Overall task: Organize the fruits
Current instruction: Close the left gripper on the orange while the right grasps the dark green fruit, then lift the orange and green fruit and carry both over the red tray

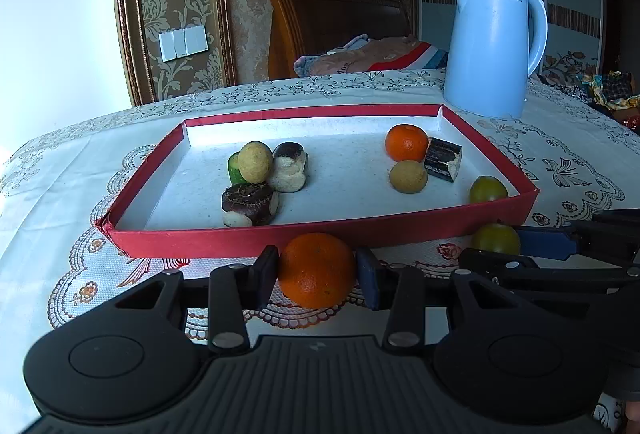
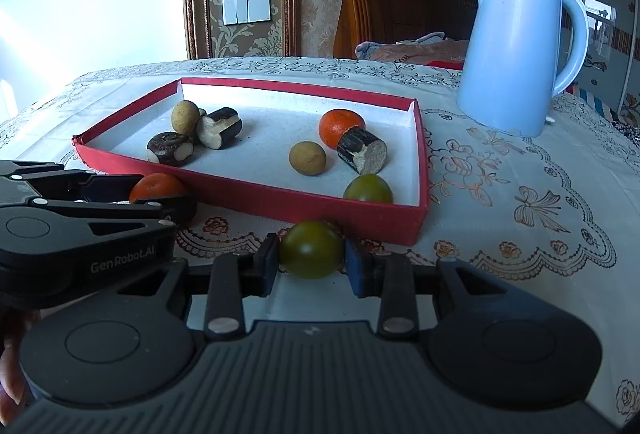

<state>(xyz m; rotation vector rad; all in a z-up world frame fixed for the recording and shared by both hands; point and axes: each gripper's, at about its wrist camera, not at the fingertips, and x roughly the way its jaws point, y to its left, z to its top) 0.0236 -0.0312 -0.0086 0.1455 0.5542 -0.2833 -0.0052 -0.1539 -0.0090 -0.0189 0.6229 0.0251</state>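
Nearest, the left gripper [image 1: 316, 276] is clamped on an orange [image 1: 316, 270], and just beside it the right gripper [image 2: 307, 261] pinches a green fruit [image 2: 311, 249] — both fruits sit low over the tablecloth [image 2: 500, 193], just outside the red tray [image 1: 248, 238]. Beyond the near wall lie another green fruit [image 2: 368, 189], a second orange [image 2: 340, 125], tan fruits and dark cut pieces (loosely bunched in two groups). A blue kettle [image 2: 516, 53] stands farther back. Round fruit could squirt out of the pads, and a low lift would catch the tray's wall — scattering what is sorted.
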